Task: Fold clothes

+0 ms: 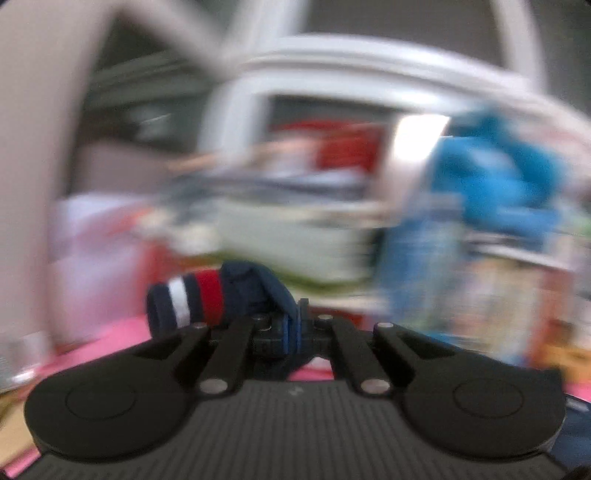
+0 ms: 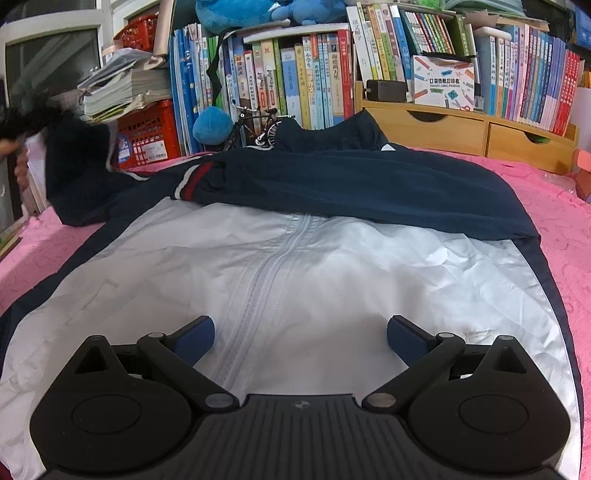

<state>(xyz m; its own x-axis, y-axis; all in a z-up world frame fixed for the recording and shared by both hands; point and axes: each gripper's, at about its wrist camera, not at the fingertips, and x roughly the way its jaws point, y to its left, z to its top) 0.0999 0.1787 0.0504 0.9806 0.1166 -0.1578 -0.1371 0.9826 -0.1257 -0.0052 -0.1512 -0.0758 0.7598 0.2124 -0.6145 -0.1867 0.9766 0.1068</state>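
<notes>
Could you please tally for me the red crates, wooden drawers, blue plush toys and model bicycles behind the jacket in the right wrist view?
Red crates: 2
Wooden drawers: 2
Blue plush toys: 2
Model bicycles: 1
Total: 7

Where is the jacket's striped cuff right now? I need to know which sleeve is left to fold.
In the left wrist view the striped cuff sits centre-left, just beyond the left gripper, which is shut on the navy sleeve above the pink bedspread.

Left wrist view: heavy motion blur across the whole background, one glare patch, dark corners. Right wrist view: sharp, even bright indoor light, soft shadows, fisheye bending at edges.
</notes>
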